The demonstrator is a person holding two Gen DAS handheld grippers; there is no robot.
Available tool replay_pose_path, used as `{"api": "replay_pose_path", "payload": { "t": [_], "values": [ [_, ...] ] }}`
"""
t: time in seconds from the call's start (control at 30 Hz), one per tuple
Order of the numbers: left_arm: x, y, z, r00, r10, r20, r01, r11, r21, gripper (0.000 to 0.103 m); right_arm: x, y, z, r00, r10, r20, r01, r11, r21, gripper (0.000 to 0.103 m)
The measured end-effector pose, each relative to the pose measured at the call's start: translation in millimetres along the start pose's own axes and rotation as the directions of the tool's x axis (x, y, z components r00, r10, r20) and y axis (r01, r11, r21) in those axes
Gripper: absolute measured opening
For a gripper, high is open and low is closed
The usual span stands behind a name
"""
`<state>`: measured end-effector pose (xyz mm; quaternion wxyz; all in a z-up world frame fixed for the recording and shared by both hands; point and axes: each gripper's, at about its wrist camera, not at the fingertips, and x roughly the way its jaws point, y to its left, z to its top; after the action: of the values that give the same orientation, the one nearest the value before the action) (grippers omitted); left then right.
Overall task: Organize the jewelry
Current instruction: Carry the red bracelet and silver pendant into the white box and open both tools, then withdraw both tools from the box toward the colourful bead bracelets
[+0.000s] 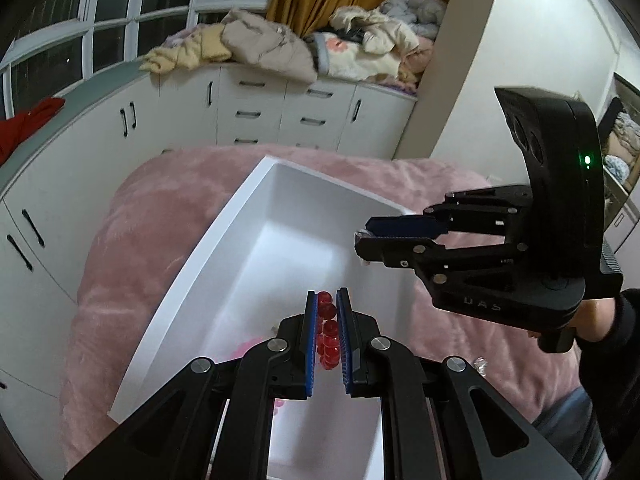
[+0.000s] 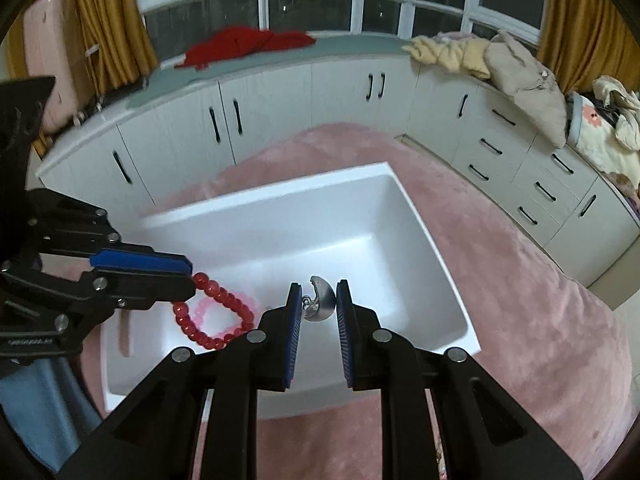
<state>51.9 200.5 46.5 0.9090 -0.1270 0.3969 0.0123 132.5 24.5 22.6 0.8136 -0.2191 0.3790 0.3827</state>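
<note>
Low in the frame, left gripper (image 1: 328, 336) clamped on a red bead bracelet (image 2: 212, 312), loop dangling over the white box (image 2: 420, 216). Right gripper (image 2: 318, 300) pinched on a small silver earring (image 2: 318, 300), also above the box. Beneath, a pink bracelet (image 2: 204, 314) already inside, so sorting seemingly partway: two pieces left to drop. Beyond, pink blanket (image 2: 540, 320) on the bed, then white cabinets (image 2: 280, 104) toward the top.

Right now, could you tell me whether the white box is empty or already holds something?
Not empty: a pink ring lies on the floor of the white box.
</note>
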Motion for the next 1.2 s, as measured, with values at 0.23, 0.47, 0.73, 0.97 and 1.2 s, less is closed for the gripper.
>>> {"api": "replay_pose_path", "payload": {
  "t": [0.23, 0.47, 0.73, 0.97, 1.2],
  "values": [
    [31, 12, -9, 0.997, 0.035, -0.065, -0.035, 0.999, 0.005, 0.015, 52, -2, 7, 0.992, -0.036, -0.119, 0.034, 0.999, -0.018, 0.018],
    [54, 13, -19, 0.989, 0.081, -0.124, -0.074, 0.995, 0.060, 0.015, 94, -4, 12, 0.973, -0.026, -0.230, 0.030, 0.999, 0.013, 0.018],
    [70, 15, -27, 0.982, 0.099, -0.163, -0.088, 0.993, 0.076, 0.015, 114, -3, 13, 0.965, -0.025, -0.260, 0.030, 0.999, 0.016, 0.019],
    [69, 13, -30, 0.981, 0.116, -0.158, -0.104, 0.991, 0.085, 0.029, 98, -5, 19, 0.981, -0.003, -0.196, 0.010, 0.999, 0.035, 0.034],
    [54, 7, -30, 0.985, 0.117, -0.124, -0.108, 0.991, 0.078, 0.048, 56, -10, 28, 0.996, 0.019, -0.088, -0.014, 0.998, 0.058, 0.045]
  ]
}}
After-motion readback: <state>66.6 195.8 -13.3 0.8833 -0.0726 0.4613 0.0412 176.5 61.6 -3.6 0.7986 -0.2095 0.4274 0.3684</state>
